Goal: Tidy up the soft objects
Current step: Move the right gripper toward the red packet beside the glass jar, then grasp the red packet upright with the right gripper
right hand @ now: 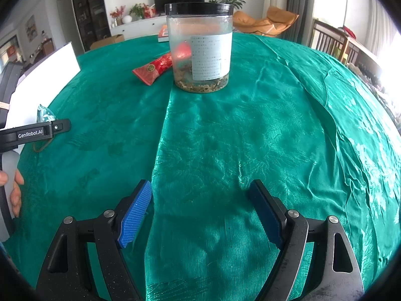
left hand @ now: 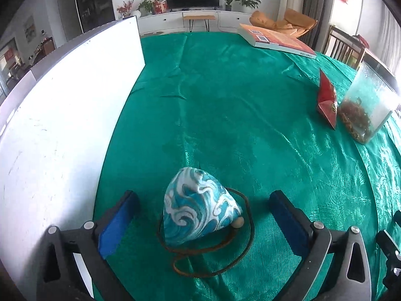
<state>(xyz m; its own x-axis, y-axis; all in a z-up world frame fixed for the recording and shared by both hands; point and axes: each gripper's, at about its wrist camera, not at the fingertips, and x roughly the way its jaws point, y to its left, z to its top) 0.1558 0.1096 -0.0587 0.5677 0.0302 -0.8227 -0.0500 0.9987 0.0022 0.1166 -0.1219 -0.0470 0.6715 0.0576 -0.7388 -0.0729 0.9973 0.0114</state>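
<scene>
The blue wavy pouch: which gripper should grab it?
Left. The left gripper is open with the pouch right between its fingers. The right gripper is open over bare tablecloth, facing the jar.

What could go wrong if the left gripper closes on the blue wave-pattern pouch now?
1. The brown drawstring cord loops loosely around the blue-and-white wave-pattern fabric pouch; the open left gripper may pinch or drag it.
2. The soft pouch could deform and slip from the pads.
3. The shiny green tablecloth is wrinkled; a low finger might snag it, possibly disturbing the clear plastic jar with the black lid.
</scene>
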